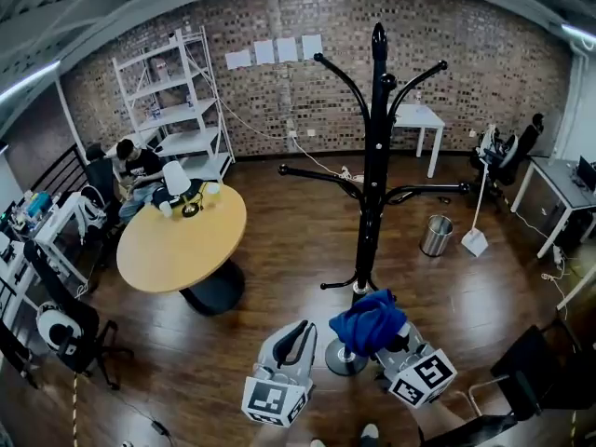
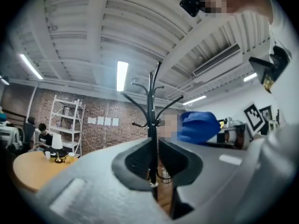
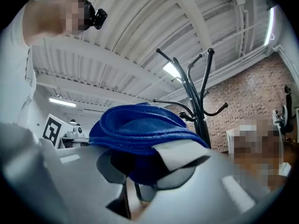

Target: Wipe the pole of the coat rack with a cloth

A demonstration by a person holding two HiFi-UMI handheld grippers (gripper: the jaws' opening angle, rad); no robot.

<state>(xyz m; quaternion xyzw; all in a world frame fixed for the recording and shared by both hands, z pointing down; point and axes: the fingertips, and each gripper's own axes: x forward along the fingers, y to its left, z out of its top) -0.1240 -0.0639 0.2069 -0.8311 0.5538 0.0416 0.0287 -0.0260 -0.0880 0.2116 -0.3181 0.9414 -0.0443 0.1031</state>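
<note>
The black coat rack (image 1: 374,156) stands on the wood floor just ahead of me, with its round base (image 1: 346,359) between the two grippers. My right gripper (image 1: 384,335) is shut on a bunched blue cloth (image 1: 369,320), held low near the foot of the pole. In the right gripper view the cloth (image 3: 138,130) bulges over the jaws, with the rack (image 3: 196,97) behind it. My left gripper (image 1: 296,341) is left of the base, shut and empty. The left gripper view shows the pole (image 2: 150,111) through the jaw recess and the cloth (image 2: 198,125) to the right.
A round wooden table (image 1: 182,240) stands to the left, where a person (image 1: 135,164) sits at its far side. A metal bin (image 1: 435,236) and a dustpan (image 1: 475,240) stand right of the rack. Office chairs (image 1: 65,329) are at the left, and a black chair (image 1: 535,372) at the lower right.
</note>
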